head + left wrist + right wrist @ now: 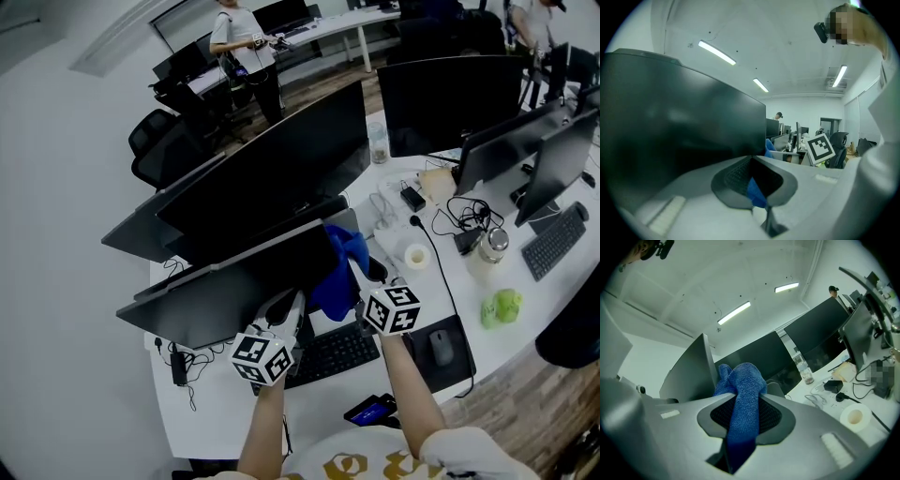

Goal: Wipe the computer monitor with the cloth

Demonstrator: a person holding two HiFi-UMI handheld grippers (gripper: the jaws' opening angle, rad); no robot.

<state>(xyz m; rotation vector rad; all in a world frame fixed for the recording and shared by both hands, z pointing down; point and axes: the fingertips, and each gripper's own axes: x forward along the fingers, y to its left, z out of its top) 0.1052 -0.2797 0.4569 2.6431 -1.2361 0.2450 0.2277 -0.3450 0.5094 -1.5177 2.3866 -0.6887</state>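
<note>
Left gripper (284, 307): held low against the bottom edge of the wide dark flat-screen monitor (234, 281), marker cube towards the person
Left jaws: drawn together in the left gripper view, with a small blue fold of fabric (755, 193) showing deep between them
Right gripper (371, 272): beside the monitor's right end, level with the left gripper and near it
Right jaws: clamped on the blue terry cloth (740, 380), which ran up through them and bunched above the tips
Blue terry cloth: pressed at the right end of the monitor, hanging between the two grippers in the head view (339, 272)
Monitor: nearest screen on the curved white desk (225, 412), filling the left side of the left gripper view (670, 126)
Black keyboard (333, 352): on the desk just under both grippers
Black mouse (441, 347): right of the keyboard, on a dark pad
White tape roll (416, 256): on the desk, right of the cloth
Standing person (246, 47): far behind the monitors
</note>
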